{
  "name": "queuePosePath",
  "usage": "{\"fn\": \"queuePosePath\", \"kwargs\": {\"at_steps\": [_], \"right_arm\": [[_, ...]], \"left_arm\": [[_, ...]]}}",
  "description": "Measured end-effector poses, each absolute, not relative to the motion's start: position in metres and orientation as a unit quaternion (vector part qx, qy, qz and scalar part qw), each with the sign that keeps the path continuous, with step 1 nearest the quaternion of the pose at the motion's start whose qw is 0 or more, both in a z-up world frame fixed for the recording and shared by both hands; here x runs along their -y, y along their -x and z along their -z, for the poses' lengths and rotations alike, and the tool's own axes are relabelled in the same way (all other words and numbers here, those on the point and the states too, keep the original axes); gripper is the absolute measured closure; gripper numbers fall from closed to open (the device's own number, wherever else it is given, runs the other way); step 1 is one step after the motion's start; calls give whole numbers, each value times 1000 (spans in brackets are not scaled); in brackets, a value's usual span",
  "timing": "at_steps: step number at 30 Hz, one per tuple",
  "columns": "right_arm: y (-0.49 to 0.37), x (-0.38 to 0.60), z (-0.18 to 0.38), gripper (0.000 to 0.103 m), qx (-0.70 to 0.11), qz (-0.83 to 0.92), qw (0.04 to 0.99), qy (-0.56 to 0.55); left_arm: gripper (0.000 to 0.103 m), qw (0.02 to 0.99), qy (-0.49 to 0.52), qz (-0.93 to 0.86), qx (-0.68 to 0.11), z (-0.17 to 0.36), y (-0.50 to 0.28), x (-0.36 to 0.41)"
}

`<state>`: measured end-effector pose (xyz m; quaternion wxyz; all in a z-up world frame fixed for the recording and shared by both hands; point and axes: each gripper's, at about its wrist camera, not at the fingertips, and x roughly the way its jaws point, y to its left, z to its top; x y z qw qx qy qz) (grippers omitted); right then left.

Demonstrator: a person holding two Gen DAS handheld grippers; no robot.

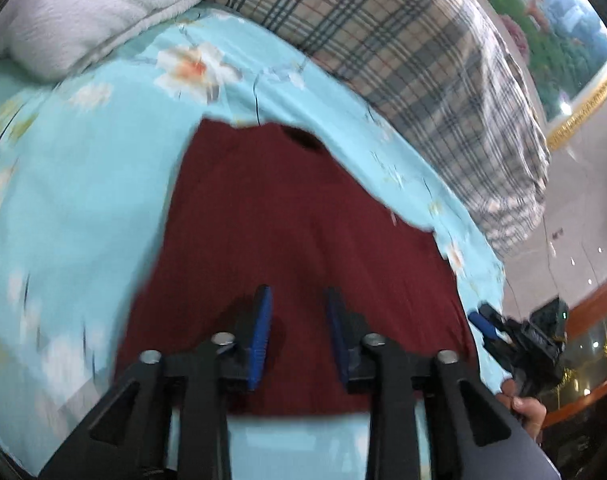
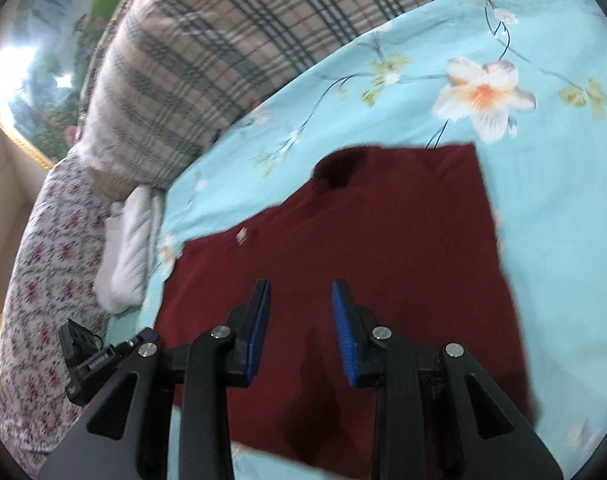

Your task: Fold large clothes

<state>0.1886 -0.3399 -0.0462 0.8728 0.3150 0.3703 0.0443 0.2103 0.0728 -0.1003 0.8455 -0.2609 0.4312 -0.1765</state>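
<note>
Garment: we saw a dark red garment [image 1: 303, 248] lying flat on the light blue floral bedsheet [image 1: 83, 200], directly beneath and ahead of both our grippers.
Left gripper: our left gripper [image 1: 297, 300] hung above the near part of the red cloth, its blue pads [image 1: 261, 344] standing apart with nothing between them; we saw only the cloth below the gap.
Right gripper: our right gripper [image 2: 301, 292] hovered over the same cloth, its jaws parted and gripping nothing.
Garment ahead of the left gripper: the cloth ran away from the fingertips to a far edge with a dark neck opening [image 1: 303, 140], and its near edge lay just under the gripper's body.
Garment ahead of the right gripper: the far corner sat ahead and to the right of the fingertips; a small white tag [image 2: 241, 236] showed ahead and to the left.
Other gripper: from the left wrist we saw the right tool at the right edge, beside the cloth, with a hand [image 1: 523, 404] on it.
Beyond the garment: a plaid quilt [image 1: 403, 52] and a white towel [image 1: 103, 8] lay far ahead of the fingertips, well apart from the red cloth.
</note>
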Motion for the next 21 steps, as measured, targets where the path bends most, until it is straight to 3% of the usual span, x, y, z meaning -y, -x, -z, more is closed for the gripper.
{"fn": "queuePosePath", "kwargs": {"at_steps": [1, 3, 9, 12, 18, 20, 21], "right_arm": [[-182, 333, 46, 71, -369, -49, 873, -315], [-167, 319, 48, 71, -370, -57, 873, -312], [-140, 288, 63, 74, -383, -64, 869, -306], [-140, 279, 66, 78, -395, -64, 866, -299], [-146, 264, 62, 78, -400, -70, 868, -285], [-150, 259, 62, 78, -404, -73, 867, -282], [-155, 255, 62, 79, -407, -77, 866, -280]], "left_arm": [[55, 842, 261, 179, -436, 103, -192, -72], [48, 836, 259, 177, -450, 111, -168, -71], [42, 816, 291, 165, -471, 139, -132, -76], [32, 814, 318, 160, -458, 140, -140, -78], [32, 825, 366, 104, -418, 147, -182, -81], [39, 832, 359, 94, -412, 145, -196, -77], [55, 836, 351, 89, -413, 145, -202, -74]]}}
